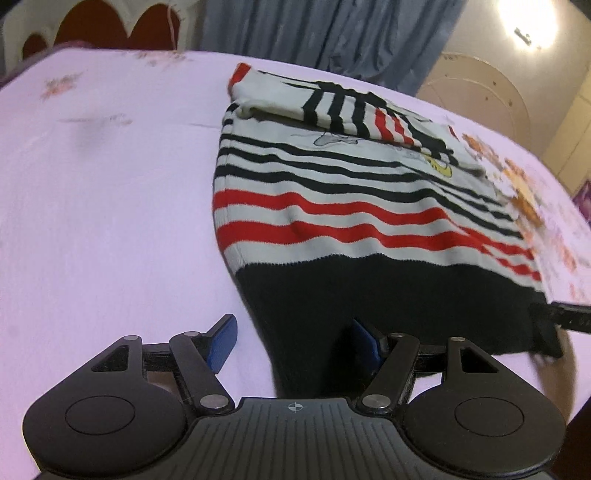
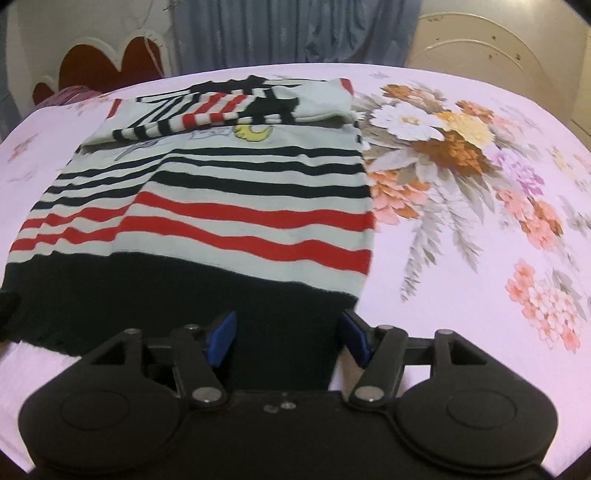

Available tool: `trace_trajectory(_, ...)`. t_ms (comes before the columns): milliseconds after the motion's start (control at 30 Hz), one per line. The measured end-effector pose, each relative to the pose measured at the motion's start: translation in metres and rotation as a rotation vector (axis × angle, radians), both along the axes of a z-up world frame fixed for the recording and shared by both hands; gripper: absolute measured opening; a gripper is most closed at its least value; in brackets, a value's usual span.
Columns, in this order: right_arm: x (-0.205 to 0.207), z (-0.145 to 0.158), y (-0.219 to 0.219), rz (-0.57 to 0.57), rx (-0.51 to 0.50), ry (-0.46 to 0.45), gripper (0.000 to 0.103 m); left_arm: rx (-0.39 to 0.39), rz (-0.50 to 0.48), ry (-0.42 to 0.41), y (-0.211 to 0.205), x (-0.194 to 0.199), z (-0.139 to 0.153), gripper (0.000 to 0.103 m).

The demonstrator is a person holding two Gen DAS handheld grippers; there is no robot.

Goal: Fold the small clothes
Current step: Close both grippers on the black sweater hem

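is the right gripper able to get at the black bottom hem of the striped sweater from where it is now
Probably yes. The right gripper stands open right over the black hem band of the red, black and white striped knitted sweater, which lies flat on the pink floral bedsheet, and nothing sits between them.

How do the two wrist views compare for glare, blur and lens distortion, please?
Left wrist view: a ceiling light blows out the top right corner, and the floral print beside the striped sweater smears with motion blur. Right wrist view: no glare, sharper flowers, slight softness. Both views: fisheye bends the bedsheet edge into an arc.
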State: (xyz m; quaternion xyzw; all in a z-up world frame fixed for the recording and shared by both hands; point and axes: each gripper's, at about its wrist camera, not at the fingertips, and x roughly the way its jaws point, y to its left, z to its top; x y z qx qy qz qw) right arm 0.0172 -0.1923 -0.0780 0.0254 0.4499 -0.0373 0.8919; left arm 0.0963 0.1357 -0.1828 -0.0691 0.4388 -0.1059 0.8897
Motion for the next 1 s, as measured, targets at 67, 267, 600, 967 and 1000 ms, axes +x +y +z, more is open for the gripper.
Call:
trace_trajectory(67, 0.000, -0.003, -0.005, -0.018, 0.012, 0.013, 0.066, -0.017, 0.003, 0.000, 0.000, -0.003, -0.001, 0.066)
trace_trajectory(267, 0.000, -0.005, -0.006, -0.029, 0.076, 0.033, 0.061, -0.080, -0.015, 0.008, -0.001, 0.000, -0.004, 0.066)
trace_trajectory(600, -0.009, -0.003, -0.016, -0.057, 0.151, 0.025, 0.022, -0.137, -0.040, 0.040, 0.007, 0.012, -0.009, 0.017)
trace_trajectory(967, -0.008, -0.003, -0.017, -0.044, 0.135, 0.067, 0.054, -0.141, -0.044, 0.088, 0.008, 0.017, -0.009, 0.019)
trace_trajectory(1000, -0.008, -0.003, -0.016, -0.036, 0.153, 0.071, 0.042, -0.140, -0.052, 0.088, 0.006, 0.017, -0.008, 0.019)
